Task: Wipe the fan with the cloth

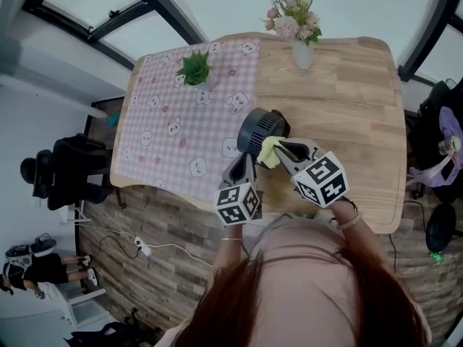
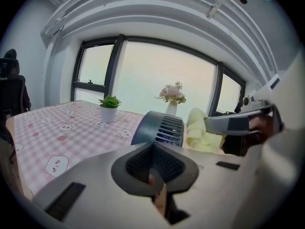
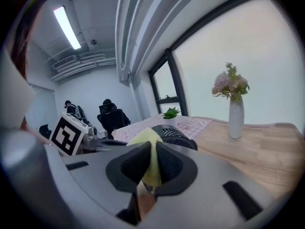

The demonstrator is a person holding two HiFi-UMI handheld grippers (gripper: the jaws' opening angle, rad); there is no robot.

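A dark blue round fan (image 1: 260, 129) stands on the wooden table (image 1: 347, 107), at the edge of the pink checked tablecloth (image 1: 173, 121). My right gripper (image 1: 281, 152) is shut on a pale yellow cloth (image 1: 269, 150), which lies against the fan's near right side. In the right gripper view the cloth (image 3: 151, 159) sticks up between the pads, with the fan's grille (image 3: 176, 133) just behind. My left gripper (image 1: 247, 161) is at the fan's near left edge. Its jaws (image 2: 153, 163) are shut with nothing seen between them; the fan (image 2: 159, 128) and cloth (image 2: 199, 130) lie beyond.
A white vase of flowers (image 1: 300, 45) stands at the table's far edge. A small potted plant (image 1: 195, 71) sits on the tablecloth. A black office chair (image 1: 69, 168) is off the table's left end, and a cable and plug (image 1: 141, 246) lie on the floor.
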